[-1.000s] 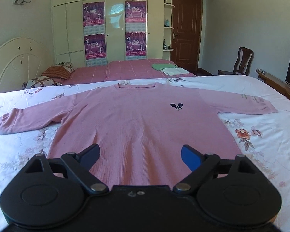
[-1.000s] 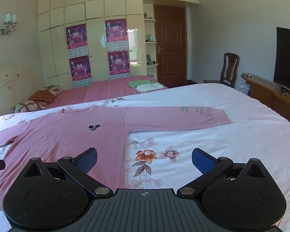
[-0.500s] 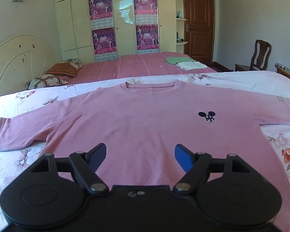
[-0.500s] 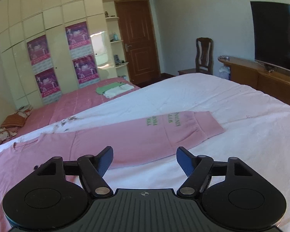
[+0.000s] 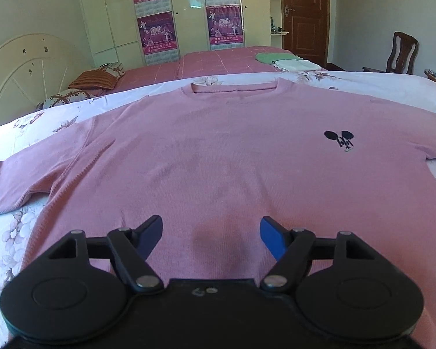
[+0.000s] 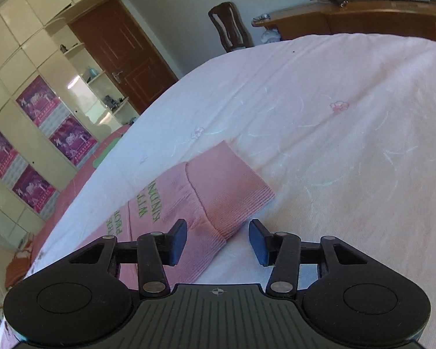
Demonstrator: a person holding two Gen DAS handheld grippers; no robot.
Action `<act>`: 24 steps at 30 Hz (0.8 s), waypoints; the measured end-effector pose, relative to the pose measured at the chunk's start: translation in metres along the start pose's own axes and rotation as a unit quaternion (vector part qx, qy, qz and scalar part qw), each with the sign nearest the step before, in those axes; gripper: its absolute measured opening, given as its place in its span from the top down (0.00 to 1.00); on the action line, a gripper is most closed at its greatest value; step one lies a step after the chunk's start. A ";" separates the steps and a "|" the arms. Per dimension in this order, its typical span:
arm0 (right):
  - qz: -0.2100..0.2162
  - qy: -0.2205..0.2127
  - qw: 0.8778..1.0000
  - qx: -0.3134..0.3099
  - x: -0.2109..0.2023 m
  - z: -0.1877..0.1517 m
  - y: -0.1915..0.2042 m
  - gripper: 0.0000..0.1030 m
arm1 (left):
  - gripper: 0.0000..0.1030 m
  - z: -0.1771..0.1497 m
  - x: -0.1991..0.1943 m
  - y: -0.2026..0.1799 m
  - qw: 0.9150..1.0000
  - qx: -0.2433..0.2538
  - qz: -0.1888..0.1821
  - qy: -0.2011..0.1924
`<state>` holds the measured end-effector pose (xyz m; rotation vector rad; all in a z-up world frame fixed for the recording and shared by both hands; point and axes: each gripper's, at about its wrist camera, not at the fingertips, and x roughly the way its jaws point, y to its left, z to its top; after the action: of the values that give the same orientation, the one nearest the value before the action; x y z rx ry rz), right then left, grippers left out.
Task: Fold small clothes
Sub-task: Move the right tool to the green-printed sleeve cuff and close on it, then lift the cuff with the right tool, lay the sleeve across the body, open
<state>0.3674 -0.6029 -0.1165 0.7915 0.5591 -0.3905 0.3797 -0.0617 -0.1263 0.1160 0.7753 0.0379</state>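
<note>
My left claw (image 5: 211,234) has dropped in over the pink sweater's (image 5: 218,151) lower middle, jaws closing slightly but empty. My right claw (image 6: 217,240) has rolled and swung out to the sleeve cuff (image 6: 232,192) on the bed (image 6: 348,145), jaws narrowing, not yet pinching. Green lettering (image 6: 149,203) is only partly legible; "WIT…" shows.

I count one pink sweater (image 5: 218,157) spread on the near bed (image 5: 20,232), and two folded garments (image 5: 287,59) on the far bed (image 5: 218,61). Four posters (image 5: 157,33) hang on the wardrobe. One chair (image 5: 401,52) stands far right, and I see two grippers.
</note>
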 end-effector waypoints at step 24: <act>-0.022 -0.064 0.978 -0.198 -0.062 -0.035 0.127 0.94 | 0.30 -0.001 0.005 0.118 0.998 -0.061 0.019 0.018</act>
<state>0.3744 -0.4869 -0.0282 0.3686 0.5125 -0.3541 0.3835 0.0560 -0.1164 0.0143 0.8048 0.1223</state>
